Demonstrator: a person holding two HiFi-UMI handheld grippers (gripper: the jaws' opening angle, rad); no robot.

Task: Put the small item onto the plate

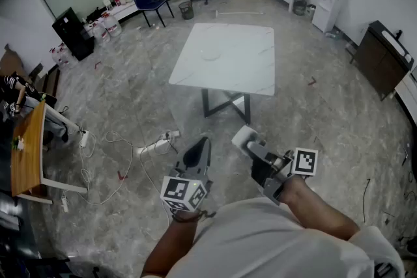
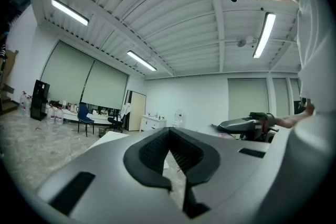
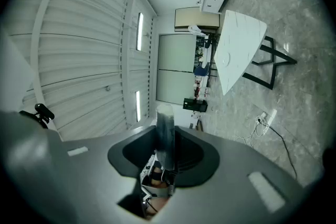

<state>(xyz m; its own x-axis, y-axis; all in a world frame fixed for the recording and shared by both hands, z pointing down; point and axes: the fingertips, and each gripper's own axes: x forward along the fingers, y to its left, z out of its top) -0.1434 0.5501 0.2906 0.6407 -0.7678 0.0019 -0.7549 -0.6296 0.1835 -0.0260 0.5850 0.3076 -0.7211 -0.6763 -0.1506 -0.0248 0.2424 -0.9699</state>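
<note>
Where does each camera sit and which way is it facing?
Head view: on the head, steeply down at table, left gripper, right gripper, forearms.
Left gripper view: on that gripper, tilted up toward ceiling; shut jaws, right gripper alongside.
Right gripper view: on that gripper, rolled sideways; jaws clamp item.
Shared: table in all three.

plate (image 1: 210, 54) on the table (image 1: 241, 68) — chair (image 1: 146, 0) behind it, cabinet (image 1: 384, 58) to its right.

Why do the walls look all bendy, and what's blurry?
Head view: the wide lens bows the room's edges round the table. Left gripper view: ceiling lights glare white, corners go black. Right gripper view: the pale item in the jaws is smeared, too near to focus.
</note>
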